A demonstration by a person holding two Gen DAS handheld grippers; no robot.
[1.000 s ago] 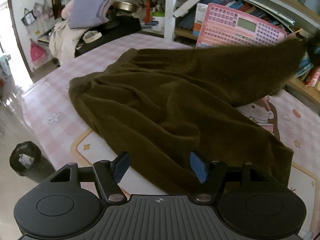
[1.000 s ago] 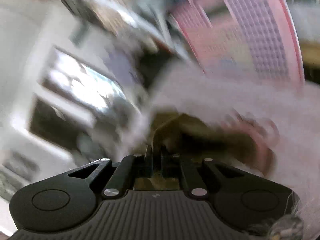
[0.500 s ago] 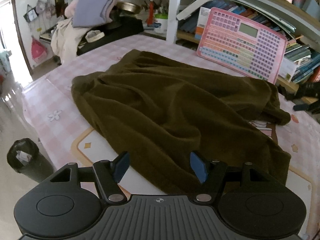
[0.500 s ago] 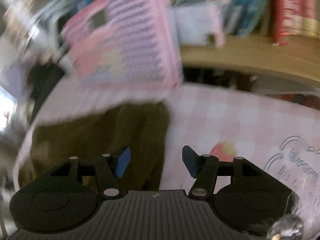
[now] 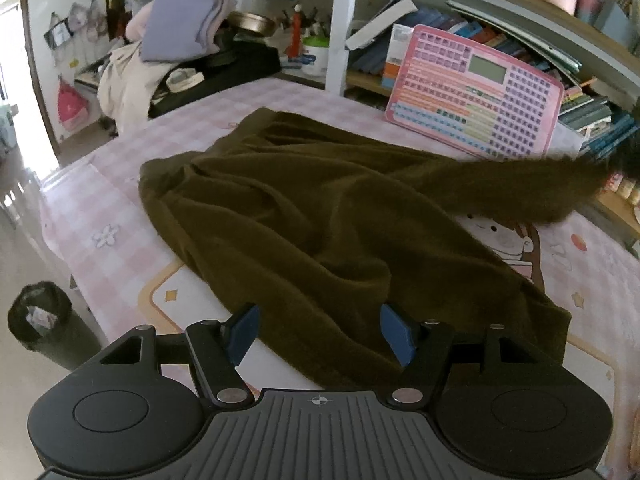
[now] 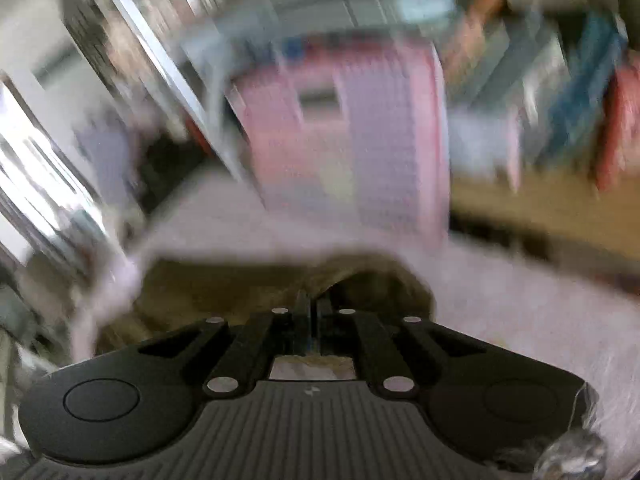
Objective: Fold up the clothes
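Observation:
A dark olive-brown garment (image 5: 320, 216) lies spread and wrinkled on the pink checked table (image 5: 100, 216). Its far right part (image 5: 520, 184) is lifted off the table and stretched to the right. My left gripper (image 5: 320, 332) is open and empty, with its blue pads over the garment's near edge. My right gripper (image 6: 314, 304) is shut on a fold of the garment (image 6: 240, 288); this view is blurred by motion.
A pink toy keyboard (image 5: 472, 92) leans against the bookshelf (image 5: 580, 64) behind the table. Piled clothes and a purple cushion (image 5: 180, 36) sit at the far left. A black waste bin (image 5: 40, 320) stands on the floor left of the table.
Half a second ago my right gripper was open with the garment flat. It has now shut on the garment's right part and lifted it. My left gripper has stayed put.

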